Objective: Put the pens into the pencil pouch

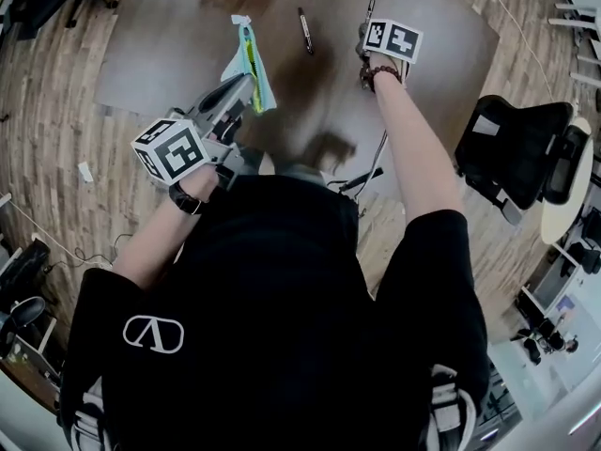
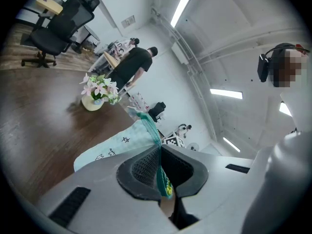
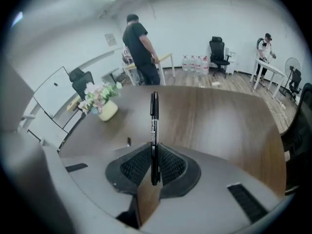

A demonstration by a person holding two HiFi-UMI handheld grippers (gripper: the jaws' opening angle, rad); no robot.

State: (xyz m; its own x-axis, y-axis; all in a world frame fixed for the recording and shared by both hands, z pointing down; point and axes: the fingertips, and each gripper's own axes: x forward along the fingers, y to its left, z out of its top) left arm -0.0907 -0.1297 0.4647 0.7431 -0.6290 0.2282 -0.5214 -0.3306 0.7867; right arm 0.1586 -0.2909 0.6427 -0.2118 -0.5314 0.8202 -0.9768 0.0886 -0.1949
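My left gripper (image 1: pixel 247 90) is shut on the edge of a light blue pencil pouch (image 1: pixel 254 64) with a green zipper, holding it above the brown table (image 1: pixel 188 45). In the left gripper view the pouch's (image 2: pixel 114 147) zipper edge is pinched between the pads of the gripper (image 2: pixel 160 168). My right gripper (image 1: pixel 364 39) is shut on a black pen (image 1: pixel 370 9), lifted off the table. The right gripper view shows that pen (image 3: pixel 154 126) standing straight out from the closed pads of the gripper (image 3: pixel 154 168). A second pen (image 1: pixel 305 31) lies on the table between the two grippers.
A vase of flowers (image 3: pixel 104 105) stands at the table's far side. A black office chair (image 1: pixel 521 153) is beside the table on the right. A person in black (image 3: pixel 139 45) stands beyond the table, with more chairs and desks behind.
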